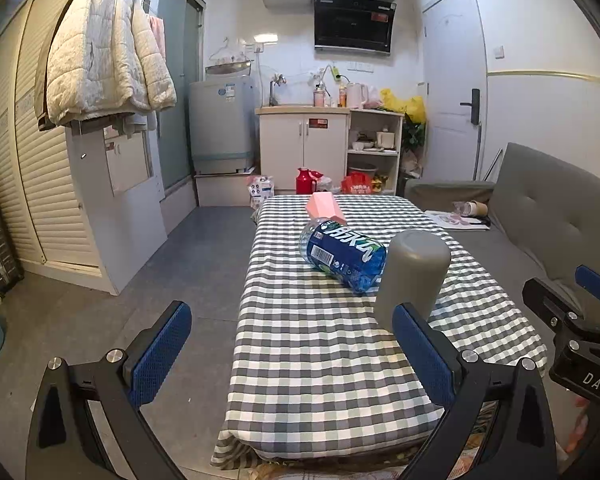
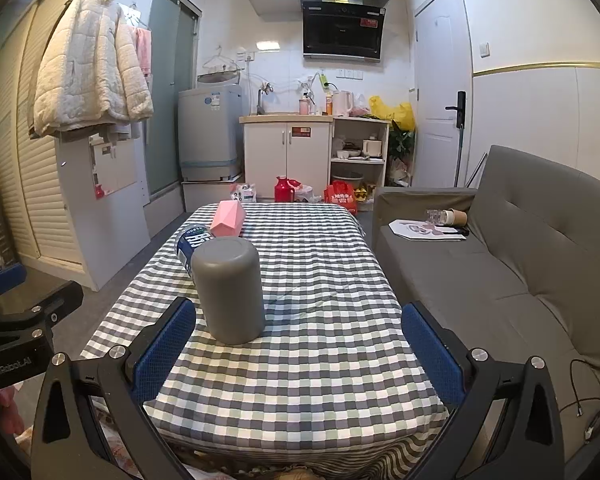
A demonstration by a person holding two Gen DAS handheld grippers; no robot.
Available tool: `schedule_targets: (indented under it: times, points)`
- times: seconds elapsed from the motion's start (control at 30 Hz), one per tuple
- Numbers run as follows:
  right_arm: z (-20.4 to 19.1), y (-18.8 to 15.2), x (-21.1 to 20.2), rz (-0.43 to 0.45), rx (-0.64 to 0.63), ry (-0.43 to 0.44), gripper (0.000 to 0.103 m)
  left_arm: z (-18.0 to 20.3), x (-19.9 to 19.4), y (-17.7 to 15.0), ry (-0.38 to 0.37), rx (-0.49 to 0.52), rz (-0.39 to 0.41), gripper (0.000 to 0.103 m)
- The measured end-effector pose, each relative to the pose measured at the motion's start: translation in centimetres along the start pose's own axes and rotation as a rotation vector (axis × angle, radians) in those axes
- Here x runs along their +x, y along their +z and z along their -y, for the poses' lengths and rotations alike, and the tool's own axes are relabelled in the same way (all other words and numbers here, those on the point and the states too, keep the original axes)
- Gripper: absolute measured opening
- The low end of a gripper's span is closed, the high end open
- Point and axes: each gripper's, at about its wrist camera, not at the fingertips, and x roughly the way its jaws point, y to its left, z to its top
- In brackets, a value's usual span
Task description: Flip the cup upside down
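Cup first: we see a grey, matte, straight-walled cup standing on the checked cloth of the desk, closed end up, so by our reading it already rests mouth down and the flip looks done. It stands just in front of a blue-labelled water bottle lying on its side, with a pink faceted box behind that. Our left tool has its fingers spread wide with nothing between them; the cup shows just past its right finger. Our right tool is likewise spread wide and empty, the cup standing just beyond its left finger. We judge the cup to be light, stiff plastic with a smooth and perhaps slippery wall, unlikely to break but easy to tip or skid on the soft cloth. If we must take it again, we would close on the wall at mid-height, squarely across its width, clear of the bottle.
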Motion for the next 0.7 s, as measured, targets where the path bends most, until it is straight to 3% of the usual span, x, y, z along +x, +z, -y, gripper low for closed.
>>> schedule_targets:
  times: [0.7]
  points:
    - [-0.51, -0.3, -0.24, -0.005, -0.016, -0.006, 0.103, 0.22, 0.08, 0.15, 0.004, 0.016, 0.01, 0.103]
